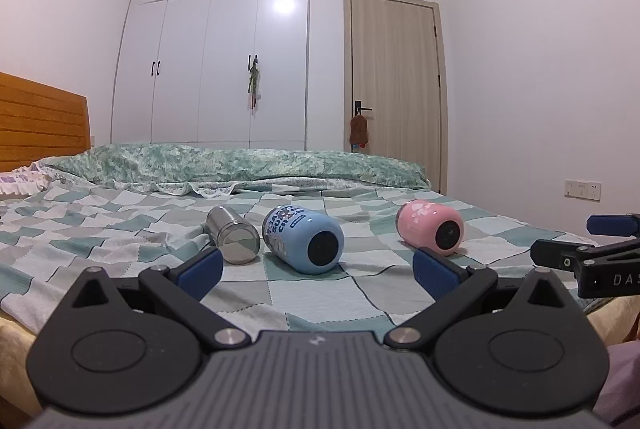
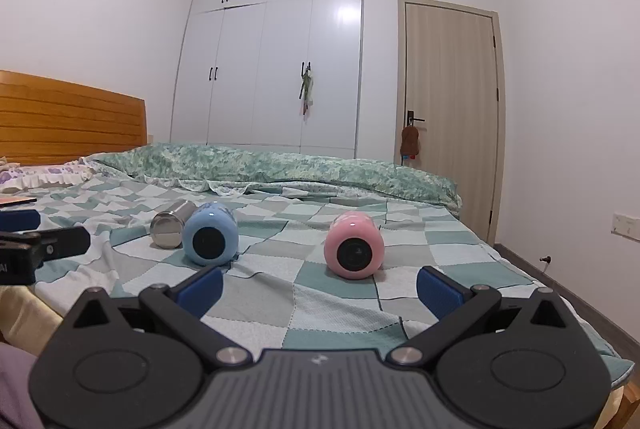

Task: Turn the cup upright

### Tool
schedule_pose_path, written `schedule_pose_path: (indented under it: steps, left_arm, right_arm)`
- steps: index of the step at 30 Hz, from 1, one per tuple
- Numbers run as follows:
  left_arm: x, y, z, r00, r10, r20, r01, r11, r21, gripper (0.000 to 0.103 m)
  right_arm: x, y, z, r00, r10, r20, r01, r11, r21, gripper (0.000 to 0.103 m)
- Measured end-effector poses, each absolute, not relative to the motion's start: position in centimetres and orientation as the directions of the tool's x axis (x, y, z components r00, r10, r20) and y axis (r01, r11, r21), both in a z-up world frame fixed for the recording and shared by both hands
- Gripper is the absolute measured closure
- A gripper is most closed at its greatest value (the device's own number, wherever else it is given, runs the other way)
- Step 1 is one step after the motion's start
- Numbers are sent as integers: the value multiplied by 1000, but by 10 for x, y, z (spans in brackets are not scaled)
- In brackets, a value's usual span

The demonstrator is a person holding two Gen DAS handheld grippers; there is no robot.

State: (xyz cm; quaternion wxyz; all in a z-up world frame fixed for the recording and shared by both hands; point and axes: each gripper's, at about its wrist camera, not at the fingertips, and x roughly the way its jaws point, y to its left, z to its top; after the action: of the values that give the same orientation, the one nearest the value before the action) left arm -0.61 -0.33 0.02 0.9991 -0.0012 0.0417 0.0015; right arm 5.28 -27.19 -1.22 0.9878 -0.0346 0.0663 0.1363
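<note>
Three cups lie on their sides on the checked bedspread, bases toward me: a steel cup, a blue cup touching it, and a pink cup apart at the right. In the right wrist view they are the steel cup, the blue cup and the pink cup. My left gripper is open and empty, just short of the blue cup. My right gripper is open and empty, just short of the pink cup.
A rolled green quilt lies across the bed behind the cups. A wooden headboard is at the left, a wardrobe and a door beyond. The bed's right edge drops to the floor.
</note>
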Motion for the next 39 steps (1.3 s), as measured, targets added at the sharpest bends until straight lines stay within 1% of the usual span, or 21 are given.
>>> schedule_pose_path:
  steps: [13, 39]
  left_arm:
    - [-8, -10, 0, 997, 25, -80, -24, 1000, 13, 0]
    - [-8, -12, -1, 997, 18, -79, -17, 1000, 18, 0]
  right_arm:
    - [47, -262, -14, 962, 240, -132, -251, 965, -76, 0]
    - [47, -262, -14, 963, 233, -134, -245, 966, -81, 0]
